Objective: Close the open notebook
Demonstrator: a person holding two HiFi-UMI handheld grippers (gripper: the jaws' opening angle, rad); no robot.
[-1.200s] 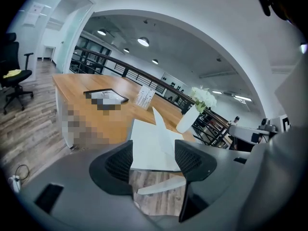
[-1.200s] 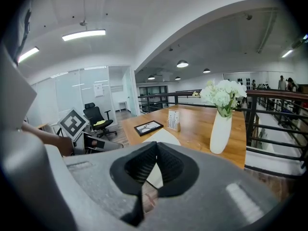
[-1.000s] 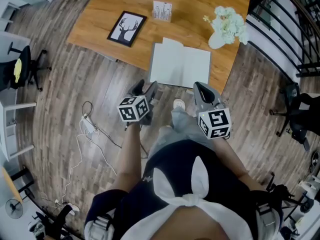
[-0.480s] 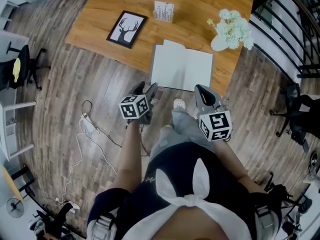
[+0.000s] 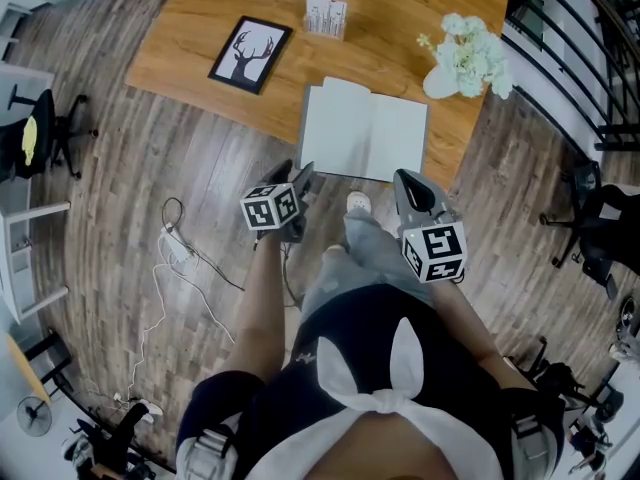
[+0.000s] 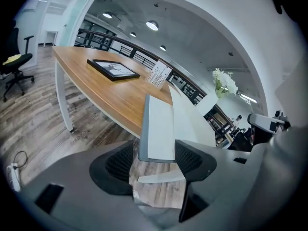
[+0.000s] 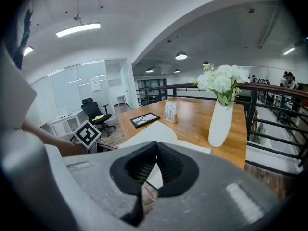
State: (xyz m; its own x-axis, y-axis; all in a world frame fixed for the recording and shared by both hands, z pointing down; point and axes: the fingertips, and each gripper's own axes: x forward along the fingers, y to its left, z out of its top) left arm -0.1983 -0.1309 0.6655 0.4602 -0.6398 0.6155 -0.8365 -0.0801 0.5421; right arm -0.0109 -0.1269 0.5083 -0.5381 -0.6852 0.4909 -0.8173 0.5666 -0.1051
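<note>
1. Notebook point(image 5: 365, 130): it lies open and flat, with blank white pages up, at the near edge of the wooden table point(image 5: 200, 28). One page near the spine stands slightly raised.
2. Left gripper point(image 5: 302, 175): it is held low over the floor, just short of the notebook's near-left corner. In the left gripper view the left gripper point(image 6: 156, 157) has its jaws wide apart with nothing gripped. The notebook point(image 6: 161, 124) shows ahead, lined up with the gap, its near corner jutting past the table edge. I cannot tell whether either jaw touches it.
3. Right gripper point(image 5: 402, 176): it sits just off the notebook's near edge, toward the right-hand page. In the right gripper view the right gripper point(image 7: 155, 146) has its jaw tips pressed together and nothing between them. The notebook point(image 7: 151, 133) lies right beyond the tips, and the left gripper's marker cube shows to the left.
4. Both grippers sit on the person's side of the table, one toward each near corner of the notebook, with the notebook ahead of both.
5. Other items on the table: a framed deer picture point(image 5: 250, 54) to the left of the notebook, a small card holder point(image 5: 326, 16) behind it, and a white vase of white flowers point(image 5: 462, 56) just beside its far-right corner.
6. On the floor, a white cable point(image 5: 175, 253) trails at the left.
</note>
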